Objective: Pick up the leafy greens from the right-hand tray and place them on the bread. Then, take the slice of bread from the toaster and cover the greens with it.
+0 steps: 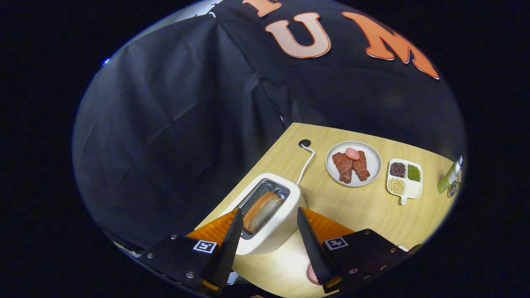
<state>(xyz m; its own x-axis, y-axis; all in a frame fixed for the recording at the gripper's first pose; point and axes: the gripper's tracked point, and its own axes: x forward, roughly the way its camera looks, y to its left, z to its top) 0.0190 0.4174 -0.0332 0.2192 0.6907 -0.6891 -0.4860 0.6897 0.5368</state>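
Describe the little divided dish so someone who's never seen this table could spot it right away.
On the wooden table, look beyond the white toaster between the open gripper jaws, past the round plate of meat. Beside that plate sits the divided dish: white, with a small handle, its compartments holding dark, green and pale yellow grains.

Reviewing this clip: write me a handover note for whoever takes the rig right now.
Gripper: jaws open, holding nothing, straddling the white toaster from above.
Bread slice: standing in the toaster's slot, between the jaws and not yet gripped.
Also on the table: a plate of meat and a divided dish of beans, both beyond the toaster.
Greens step: cannot be judged from here.
Left: close on the slice, lift it out, cover the greens.
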